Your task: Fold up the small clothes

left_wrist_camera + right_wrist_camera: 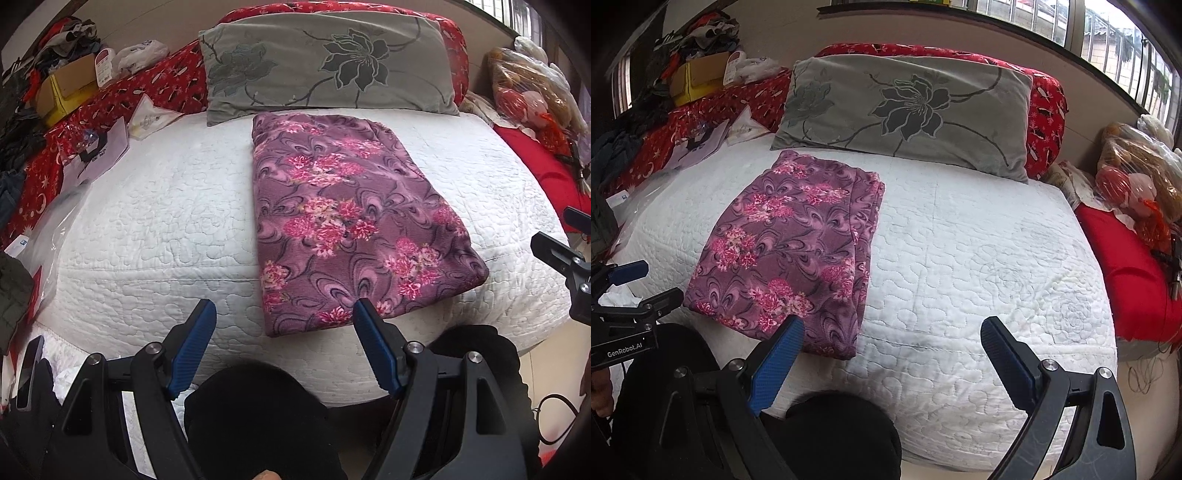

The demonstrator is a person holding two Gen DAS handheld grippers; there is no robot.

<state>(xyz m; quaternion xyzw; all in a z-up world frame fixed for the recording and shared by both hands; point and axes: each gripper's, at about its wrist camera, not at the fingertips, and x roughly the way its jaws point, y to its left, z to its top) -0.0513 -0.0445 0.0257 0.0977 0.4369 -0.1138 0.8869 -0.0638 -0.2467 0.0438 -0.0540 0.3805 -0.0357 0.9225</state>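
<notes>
The blue-padded fingers (197,343) of the left gripper (284,325) are held spread with nothing between them, just short of the near edge of the folded purple fleece garment with pink flowers (347,218), and the fingers (775,362) of the right gripper (892,339) are likewise spread and empty above the bed. The garment is laid flat as a neat rectangle on the white quilted bedcover (979,258), its far end close to the grey flower-patterned pillow (908,110).
</notes>
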